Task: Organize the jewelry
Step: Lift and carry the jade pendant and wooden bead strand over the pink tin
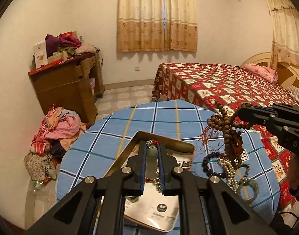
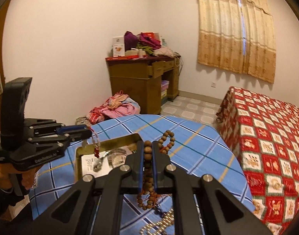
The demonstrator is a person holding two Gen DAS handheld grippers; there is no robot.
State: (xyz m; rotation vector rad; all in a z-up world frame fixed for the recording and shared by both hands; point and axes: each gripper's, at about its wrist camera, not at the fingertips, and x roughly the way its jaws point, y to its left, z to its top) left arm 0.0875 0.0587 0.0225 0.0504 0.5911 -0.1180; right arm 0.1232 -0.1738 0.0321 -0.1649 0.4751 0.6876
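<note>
Hanging from the right gripper (image 2: 148, 152), a long string of brown wooden beads (image 1: 230, 137) is seen clamped between the closed jaws, its loops and red tassel threads dangling freely above the blue checked cloth (image 1: 159, 117) of the round table. The left gripper (image 1: 152, 156) is found closed on a pale green pendant (image 1: 151, 162), which is held over the open metal tin (image 1: 167, 137) at the near left of the table; a red cord and a fine chain trail from the pendant into the tin. Further jewellery is left on the cloth to the right of the tin: a dark bead bracelet (image 1: 210, 166), a pearl strand (image 1: 230, 174) and a pale green bangle (image 1: 249, 188), lying close together and partly overlapping. The wooden beads are judged light, limp and liable to swing and tangle, so a hold near the middle of the bunched loops is advised, with the strand lowered slowly. The pendant is judged hard, smooth and breakable, and slippery between the pads; a grip across its body, as now held, is considered sounder than one on its cord. The pearl strand is expected to slither and should be gathered rather than dragged.
</note>
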